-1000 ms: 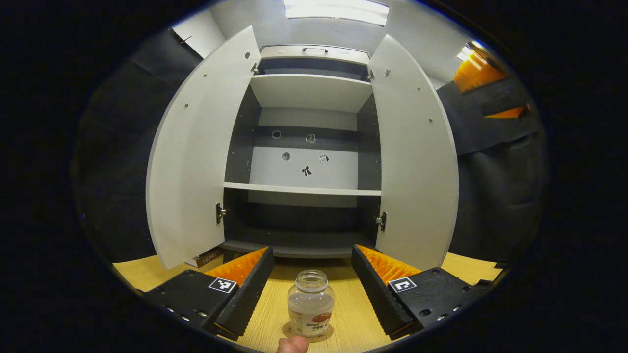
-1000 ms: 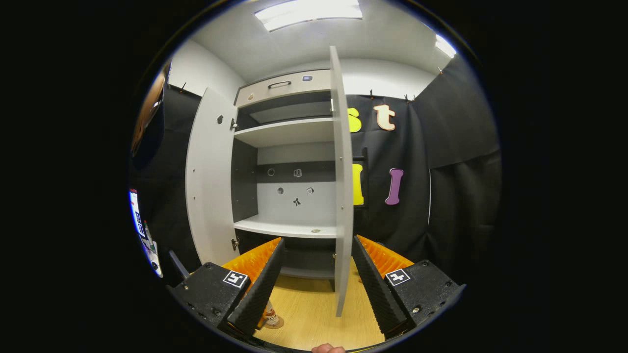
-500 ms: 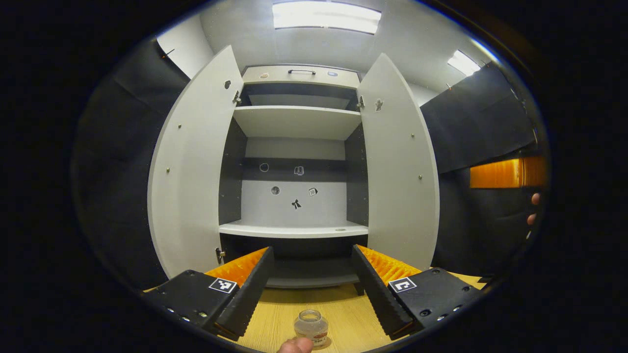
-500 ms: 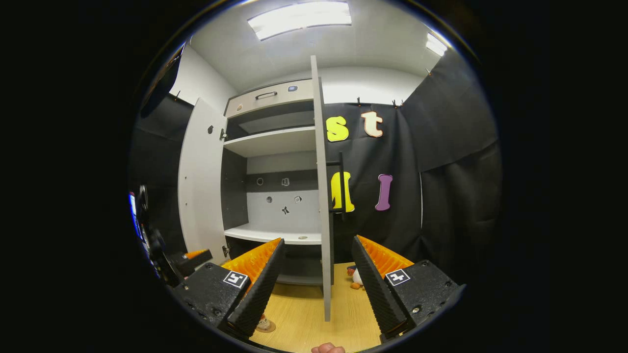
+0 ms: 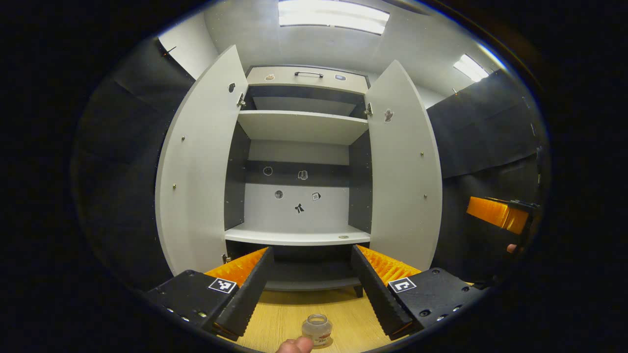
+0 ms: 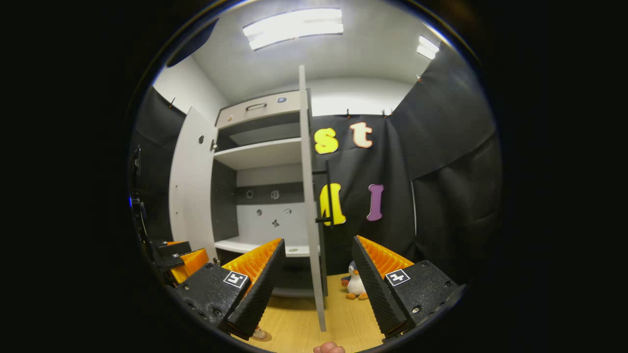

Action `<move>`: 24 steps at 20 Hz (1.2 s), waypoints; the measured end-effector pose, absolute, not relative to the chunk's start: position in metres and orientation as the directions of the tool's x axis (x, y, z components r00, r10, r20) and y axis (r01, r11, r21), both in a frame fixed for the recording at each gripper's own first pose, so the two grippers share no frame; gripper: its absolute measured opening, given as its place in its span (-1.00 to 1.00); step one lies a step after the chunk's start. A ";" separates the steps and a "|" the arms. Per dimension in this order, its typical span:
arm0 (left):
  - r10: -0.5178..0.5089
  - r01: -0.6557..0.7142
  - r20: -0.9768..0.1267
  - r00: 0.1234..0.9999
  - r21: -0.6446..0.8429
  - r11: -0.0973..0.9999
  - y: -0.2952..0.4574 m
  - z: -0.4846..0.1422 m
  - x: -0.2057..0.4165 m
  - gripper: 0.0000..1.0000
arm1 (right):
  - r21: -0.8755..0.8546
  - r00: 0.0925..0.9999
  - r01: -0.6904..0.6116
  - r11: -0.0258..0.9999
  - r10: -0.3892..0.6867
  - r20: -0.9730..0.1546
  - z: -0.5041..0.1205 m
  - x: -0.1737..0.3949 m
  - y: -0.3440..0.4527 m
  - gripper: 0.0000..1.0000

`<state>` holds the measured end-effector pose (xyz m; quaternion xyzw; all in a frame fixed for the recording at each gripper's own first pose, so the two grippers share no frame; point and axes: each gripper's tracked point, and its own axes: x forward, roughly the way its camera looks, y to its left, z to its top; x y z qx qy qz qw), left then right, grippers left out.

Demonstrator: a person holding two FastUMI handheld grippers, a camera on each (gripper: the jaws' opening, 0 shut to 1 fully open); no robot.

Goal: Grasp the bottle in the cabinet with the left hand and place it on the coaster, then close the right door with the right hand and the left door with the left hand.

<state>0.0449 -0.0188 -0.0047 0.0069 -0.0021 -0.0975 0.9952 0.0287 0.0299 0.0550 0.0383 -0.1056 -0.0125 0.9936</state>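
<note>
A small clear bottle (image 5: pixel 317 330) stands upright on a round coaster (image 5: pixel 324 344) on the wooden table, low between my left gripper's fingers. My left gripper (image 5: pixel 309 282) is open and well back from it, holding nothing. The cabinet (image 5: pixel 300 162) stands ahead with both doors open: left door (image 5: pixel 196 166), right door (image 5: pixel 405 171). In the right gripper view the right door (image 6: pixel 309 206) shows edge-on between the open fingers of my right gripper (image 6: pixel 314 279), with its dark handle (image 6: pixel 327 196) on the far side. The coaster (image 6: pixel 260 335) peeks out by that gripper's left finger.
A toy penguin (image 6: pixel 354 283) sits on the table right of the right door. The other gripper (image 5: pixel 498 215) hangs at the right edge of the left gripper view. A thumb tip (image 5: pixel 294 346) shows at the bottom. Cabinet shelves (image 5: pixel 297 237) hold almost nothing.
My left gripper has drawn back and up from the bottle, which now looks much smaller. My right gripper has shifted right, so the right door's edge slid left and the penguin appeared.
</note>
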 end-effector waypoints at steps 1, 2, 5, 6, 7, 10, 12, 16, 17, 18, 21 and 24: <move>-0.177 0.177 0.003 0.984 0.010 0.984 -0.014 -0.004 0.048 0.92 | 0.089 0.978 0.016 0.996 -0.034 0.206 0.054 0.030 0.028 0.67; -0.165 0.165 0.001 0.986 -0.001 0.986 -0.011 -0.003 0.048 0.93 | 0.099 0.978 0.017 0.995 -0.037 0.208 0.055 0.031 0.025 0.68; -0.148 0.148 -0.007 0.989 -0.016 0.989 -0.005 -0.003 0.049 0.93 | 0.098 0.970 0.024 0.995 -0.047 0.237 0.073 0.038 0.010 0.68; -0.143 0.143 -0.010 0.990 -0.010 0.990 -0.002 -0.003 0.049 0.92 | 0.093 0.973 0.034 0.995 -0.054 0.226 0.079 0.046 -0.001 0.67; -0.136 0.136 -0.012 0.991 -0.002 0.991 0.001 -0.004 0.049 0.92 | 0.099 0.970 0.029 0.995 -0.052 0.236 0.093 0.053 -0.010 0.67; -0.125 0.125 -0.018 0.992 0.004 0.992 0.005 -0.007 0.046 0.92 | 0.125 0.965 0.055 0.991 -0.085 0.250 0.132 0.081 -0.048 0.67; -0.128 0.128 -0.024 0.992 -0.002 0.992 0.003 -0.011 0.043 0.92 | 0.132 0.968 0.083 0.988 -0.111 0.226 0.139 0.103 -0.066 0.65; -0.127 0.127 -0.033 0.991 0.001 0.992 0.003 -0.018 0.037 0.92 | 0.114 0.980 0.082 0.990 -0.101 0.173 0.136 0.145 -0.069 0.65; -0.129 0.129 -0.041 0.991 -0.001 0.992 0.002 -0.020 0.036 0.92 | 0.119 0.983 0.067 0.991 -0.086 0.160 0.134 0.153 -0.066 0.65; -0.128 0.128 -0.047 0.991 0.000 0.992 0.002 -0.022 0.034 0.92 | 0.123 0.987 0.047 0.991 -0.065 0.149 0.131 0.160 -0.063 0.65; -0.131 0.132 -0.056 0.990 0.011 0.991 0.000 -0.028 0.031 0.92 | 0.122 0.991 0.044 0.992 -0.058 0.117 0.123 0.171 -0.064 0.65; -0.128 0.130 -0.067 0.990 0.038 0.991 0.001 -0.034 0.028 0.92 | 0.158 0.990 0.022 0.987 -0.044 0.136 0.123 0.171 -0.056 0.64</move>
